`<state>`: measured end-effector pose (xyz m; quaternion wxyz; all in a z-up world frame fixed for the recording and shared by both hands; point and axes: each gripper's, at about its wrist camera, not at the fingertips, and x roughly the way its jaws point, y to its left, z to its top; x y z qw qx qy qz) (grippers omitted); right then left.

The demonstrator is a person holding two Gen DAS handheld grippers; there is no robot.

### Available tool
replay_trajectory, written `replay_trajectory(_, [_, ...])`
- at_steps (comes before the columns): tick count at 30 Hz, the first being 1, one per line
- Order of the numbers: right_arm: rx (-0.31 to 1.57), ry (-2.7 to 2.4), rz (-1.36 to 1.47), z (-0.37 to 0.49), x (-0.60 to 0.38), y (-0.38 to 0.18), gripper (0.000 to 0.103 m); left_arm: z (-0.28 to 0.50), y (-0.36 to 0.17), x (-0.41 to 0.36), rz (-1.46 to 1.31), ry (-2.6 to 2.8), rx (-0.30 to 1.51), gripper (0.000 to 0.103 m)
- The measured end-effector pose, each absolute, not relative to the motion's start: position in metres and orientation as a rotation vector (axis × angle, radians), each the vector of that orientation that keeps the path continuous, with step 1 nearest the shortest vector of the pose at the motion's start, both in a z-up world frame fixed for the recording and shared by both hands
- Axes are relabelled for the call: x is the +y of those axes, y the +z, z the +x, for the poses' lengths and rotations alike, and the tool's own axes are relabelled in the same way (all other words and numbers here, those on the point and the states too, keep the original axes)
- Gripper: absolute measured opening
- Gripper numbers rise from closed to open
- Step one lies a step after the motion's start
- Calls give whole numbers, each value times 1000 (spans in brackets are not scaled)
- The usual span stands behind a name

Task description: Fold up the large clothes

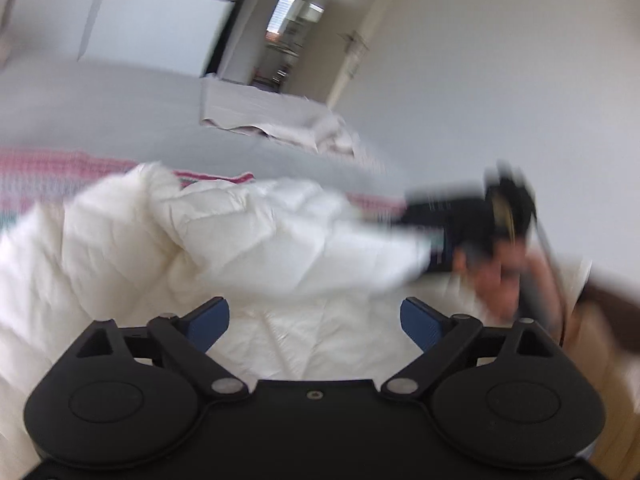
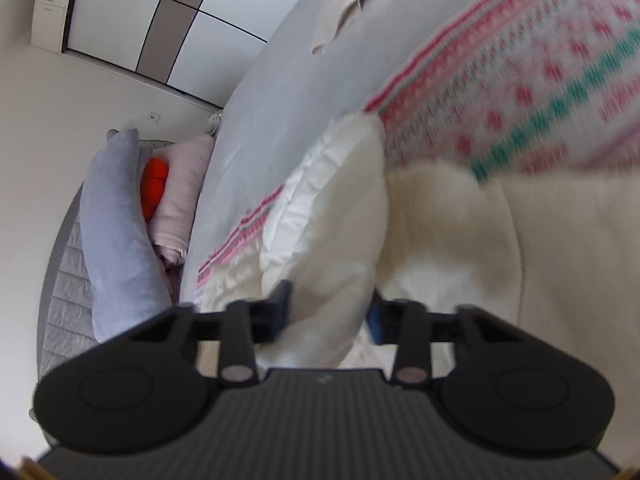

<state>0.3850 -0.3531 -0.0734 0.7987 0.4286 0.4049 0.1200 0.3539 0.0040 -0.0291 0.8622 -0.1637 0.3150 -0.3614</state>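
A white puffy quilted jacket point(image 1: 200, 240) lies on a bed, over a pink, white and green patterned blanket point(image 2: 540, 80). My left gripper point(image 1: 315, 322) is open and empty, just above the jacket's body. My right gripper point(image 2: 328, 312) is shut on a thick fold of the jacket's sleeve point(image 2: 332, 220) and holds it raised over the jacket. In the left wrist view the right gripper point(image 1: 452, 236) shows blurred at the sleeve's end, with the hand that holds it.
The bed has a grey sheet point(image 1: 120, 112) with a folded pale cloth point(image 1: 272, 116) on it. A grey bolster point(image 2: 116, 232), a pink pillow point(image 2: 180, 200) and an orange object point(image 2: 154, 184) lie at the bed's head. A wardrobe point(image 2: 160, 12) and white walls stand beyond.
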Motion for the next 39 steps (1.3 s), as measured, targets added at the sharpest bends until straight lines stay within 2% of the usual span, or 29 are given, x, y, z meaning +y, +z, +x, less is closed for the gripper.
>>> replay_trajectory(4, [838, 483, 1054, 356, -324, -93, 20, 373, -28, 17, -605, -603, 622, 93])
replay_trajectory(6, [916, 547, 1010, 353, -300, -104, 22, 371, -19, 14, -535, -484, 569, 92])
replay_trajectory(8, [1019, 496, 845, 352, -279, -111, 22, 364, -8, 6, -404, -416, 506, 92])
replay_trajectory(10, [988, 500, 741, 343, -271, -111, 24, 356, -3, -4, -277, -395, 457, 92])
replay_trajectory(11, [971, 532, 747, 335, -274, -110, 32, 356, -1, -9, -241, -412, 448, 92])
replay_trajectory(12, [968, 568, 777, 330, -281, -109, 48, 357, -3, -14, -213, -442, 453, 92])
replay_trajectory(14, [952, 588, 800, 326, -298, -95, 67, 361, -11, -25, -175, -488, 485, 92])
replay_trajectory(16, [829, 538, 768, 316, -313, -75, 70, 365, -27, -37, -115, -515, 530, 90])
replay_trajectory(17, [755, 498, 729, 310, -319, -65, 65, 367, -34, -41, -79, -519, 545, 90])
replay_trajectory(18, [676, 458, 690, 303, -321, -56, 49, 365, -46, -43, -40, -515, 567, 90])
replay_trajectory(20, [558, 421, 594, 295, -317, -45, 34, 369, -67, -45, 9, -504, 610, 90])
replay_trajectory(24, [530, 453, 498, 302, -291, -56, 27, 361, -106, -34, 37, -500, 628, 93])
replay_trajectory(26, [629, 455, 516, 317, -285, -74, 27, 361, -108, -30, 14, -507, 621, 94])
replay_trajectory(28, [792, 405, 486, 331, -277, -96, 21, 360, -107, -28, 0, -514, 616, 94])
replay_trajectory(29, [790, 399, 489, 329, -279, -99, 15, 359, -107, -28, -2, -514, 614, 94])
replay_trajectory(30, [790, 405, 495, 329, -279, -98, 16, 360, -106, -28, -2, -515, 614, 94])
replay_trajectory(31, [783, 414, 507, 327, -281, -95, 18, 360, -106, -28, -6, -519, 615, 95])
replay_trajectory(32, [767, 427, 526, 325, -282, -92, 25, 360, -104, -27, -13, -522, 613, 95])
replay_trajectory(33, [758, 441, 542, 324, -283, -91, 38, 358, -102, -24, -27, -522, 609, 95])
replay_trajectory(35, [742, 472, 551, 319, -284, -87, 56, 352, -93, -17, -73, -509, 611, 95])
replay_trajectory(38, [729, 468, 487, 313, -276, -74, 67, 337, -78, -2, -161, -477, 606, 99])
replay_trajectory(39, [728, 461, 470, 311, -274, -71, 73, 332, -74, 4, -184, -461, 605, 100])
